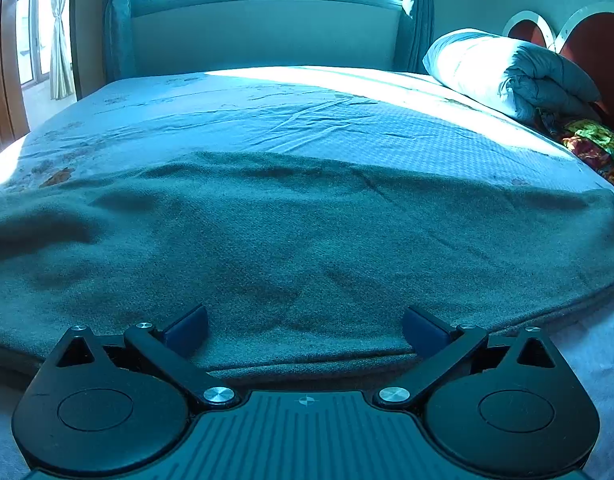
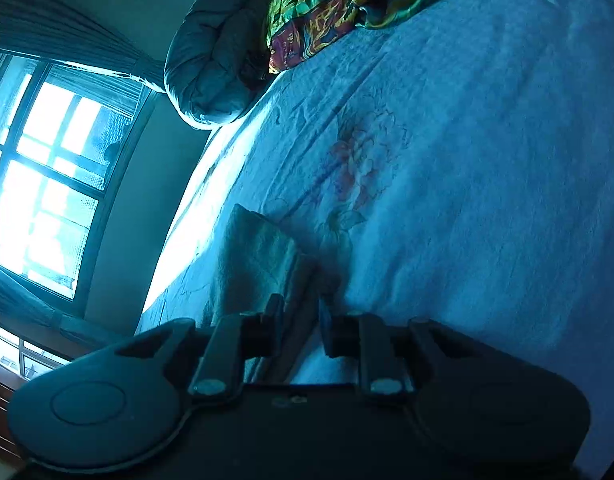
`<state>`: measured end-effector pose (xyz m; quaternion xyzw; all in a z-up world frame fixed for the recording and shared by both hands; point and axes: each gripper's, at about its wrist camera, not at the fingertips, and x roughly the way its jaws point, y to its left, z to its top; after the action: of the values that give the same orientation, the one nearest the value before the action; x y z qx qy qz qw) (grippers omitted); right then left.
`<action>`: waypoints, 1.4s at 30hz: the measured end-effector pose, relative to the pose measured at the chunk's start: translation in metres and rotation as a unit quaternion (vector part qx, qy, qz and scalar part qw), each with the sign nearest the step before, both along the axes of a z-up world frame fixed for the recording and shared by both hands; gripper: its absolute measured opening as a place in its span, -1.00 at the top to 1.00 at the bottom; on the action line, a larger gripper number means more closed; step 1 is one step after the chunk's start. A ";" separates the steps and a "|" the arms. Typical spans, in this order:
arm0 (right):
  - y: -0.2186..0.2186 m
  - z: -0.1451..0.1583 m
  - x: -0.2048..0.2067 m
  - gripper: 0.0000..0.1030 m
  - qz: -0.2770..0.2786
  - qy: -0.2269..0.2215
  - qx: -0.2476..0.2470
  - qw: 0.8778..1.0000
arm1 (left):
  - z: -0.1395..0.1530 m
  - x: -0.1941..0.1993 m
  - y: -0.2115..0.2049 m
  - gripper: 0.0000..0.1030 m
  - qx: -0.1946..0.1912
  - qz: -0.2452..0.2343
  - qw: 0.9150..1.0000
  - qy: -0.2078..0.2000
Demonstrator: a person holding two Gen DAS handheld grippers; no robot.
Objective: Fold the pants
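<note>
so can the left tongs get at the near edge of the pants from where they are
Probably yes. The left tongs are open, with the near edge of the pants lying flat on the bed right between and in front of the fingers. Nothing is in the way.

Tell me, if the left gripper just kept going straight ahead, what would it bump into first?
Most likely the pants: the open left gripper points low across the cloth spread on the bed. Depth is hard to judge.
</note>
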<state>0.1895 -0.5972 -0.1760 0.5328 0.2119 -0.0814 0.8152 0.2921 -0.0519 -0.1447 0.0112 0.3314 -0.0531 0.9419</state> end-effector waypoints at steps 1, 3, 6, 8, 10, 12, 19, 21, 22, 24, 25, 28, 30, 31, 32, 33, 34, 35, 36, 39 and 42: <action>0.001 0.001 0.002 0.68 -0.005 0.001 -0.002 1.000 | 0.000 0.000 0.000 -0.99 0.000 0.000 1.000 0.000; 0.001 0.000 0.007 0.60 -0.004 0.001 -0.001 1.000 | 0.000 0.000 0.001 -0.99 -0.002 0.001 1.000 0.002; 0.004 0.006 0.016 0.60 -0.002 0.028 -0.019 0.999 | 0.000 0.001 -0.001 -0.99 0.000 0.003 1.000 0.003; 0.007 0.014 0.008 0.56 -0.024 0.026 -0.036 0.999 | 0.000 0.001 -0.001 -0.99 0.000 0.004 1.000 0.005; 0.010 0.020 0.001 0.60 -0.021 0.003 -0.039 0.999 | 0.000 0.001 0.000 -0.99 0.000 0.004 1.000 0.006; 0.015 0.021 0.006 0.61 -0.002 0.007 -0.035 0.999 | 0.000 0.001 -0.001 -0.99 0.000 0.004 1.000 0.005; 0.019 0.022 0.020 1.00 -0.003 0.022 -0.055 0.998 | 0.000 0.002 0.000 -1.00 0.001 0.001 1.000 0.008; 0.023 0.032 0.012 1.00 -0.003 -0.006 -0.072 0.997 | 0.000 0.001 0.000 -1.00 0.002 0.001 1.000 0.007; 0.024 0.034 0.009 1.00 -0.004 -0.011 -0.075 0.997 | 0.000 0.002 0.000 -1.00 0.002 0.001 1.000 0.007; 0.021 0.024 0.010 1.00 -0.002 0.017 -0.076 0.997 | -0.001 0.001 0.000 -1.00 0.002 0.001 1.000 0.005; 0.016 0.016 0.013 0.94 0.004 0.039 -0.062 0.997 | -0.001 0.001 -0.001 -1.00 0.003 0.001 1.000 0.005; 0.010 0.017 -0.006 0.54 -0.027 0.012 -0.051 0.998 | -0.001 0.001 -0.001 -1.00 0.003 0.000 1.000 0.005; 0.007 0.017 -0.012 0.33 -0.033 0.003 -0.041 0.999 | 0.002 -0.001 0.000 -0.99 -0.005 0.007 1.000 0.005; 0.006 0.014 -0.010 0.33 -0.027 0.004 -0.026 0.999 | 0.004 -0.002 0.000 -1.00 -0.011 0.011 1.000 0.003; 0.006 0.012 -0.008 0.33 -0.022 0.004 -0.020 1.000 | 0.007 -0.005 -0.002 -1.00 -0.023 0.013 1.000 -0.004; 0.007 0.009 -0.001 0.33 -0.013 0.010 -0.015 1.000 | 0.008 -0.006 -0.005 -0.99 -0.032 0.010 0.999 -0.006; 0.008 0.006 0.005 0.33 -0.006 0.012 -0.009 1.000 | 0.008 -0.007 -0.009 -0.99 -0.034 0.007 0.999 -0.007; 0.010 0.005 0.011 0.32 -0.001 0.014 -0.010 1.000 | 0.008 -0.007 -0.014 -1.00 -0.034 0.005 0.999 -0.008; 0.014 0.006 0.019 0.32 0.006 0.023 -0.025 0.999 | 0.007 -0.008 -0.019 -1.00 -0.034 0.001 0.999 -0.007; 0.019 0.012 0.034 0.98 0.046 0.037 -0.056 0.997 | 0.001 -0.006 -0.036 -1.00 -0.008 -0.005 1.000 -0.004; 0.021 0.034 0.023 1.00 0.051 -0.011 -0.117 0.992 | -0.007 -0.004 -0.041 -1.00 0.014 -0.009 1.000 -0.001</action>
<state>0.2123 -0.5762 -0.1420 0.4227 0.2192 -0.0580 0.8775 0.2882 -0.0927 -0.1516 0.0272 0.3311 -0.0573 0.9415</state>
